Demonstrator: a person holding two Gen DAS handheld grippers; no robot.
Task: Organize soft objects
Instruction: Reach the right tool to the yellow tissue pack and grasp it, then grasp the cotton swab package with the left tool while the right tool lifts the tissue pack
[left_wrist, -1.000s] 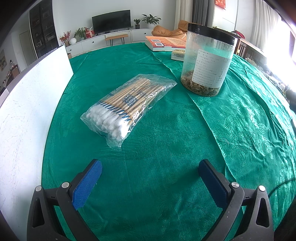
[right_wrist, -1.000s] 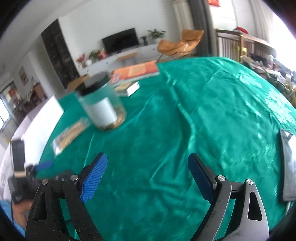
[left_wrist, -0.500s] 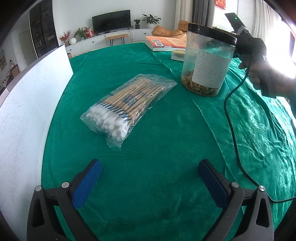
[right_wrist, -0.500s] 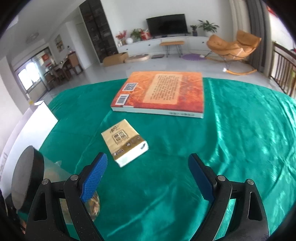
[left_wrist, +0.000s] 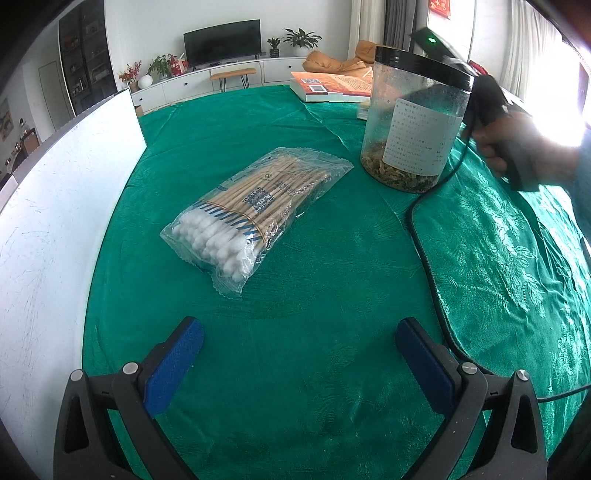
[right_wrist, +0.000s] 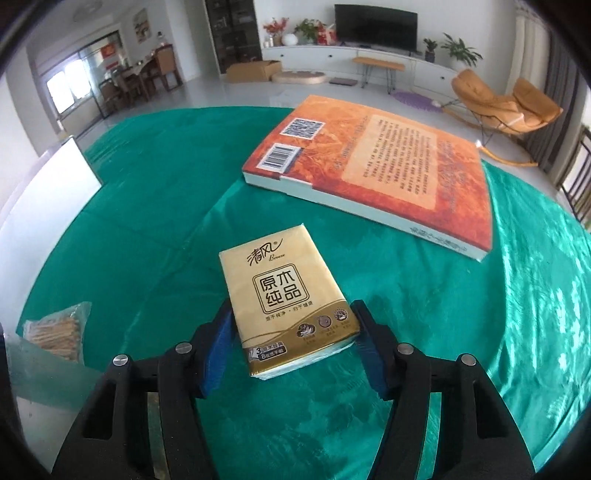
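Our right gripper (right_wrist: 291, 332) clamped the tissue pack (right_wrist: 286, 299) between its pads; our left gripper (left_wrist: 299, 347) gaped wide, cotton swabs (left_wrist: 251, 210) lying ahead.

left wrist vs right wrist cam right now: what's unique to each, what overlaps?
Left wrist only: the open left gripper over bare green cloth, the full clear jar with its black lid, and the person's hand holding the other tool, cable trailing.

Right wrist only: the right gripper with its pads against both sides of the gold tissue pack, and the cardboard box on the floor.

Both: the orange book, bagged cotton swabs, white board, TV.
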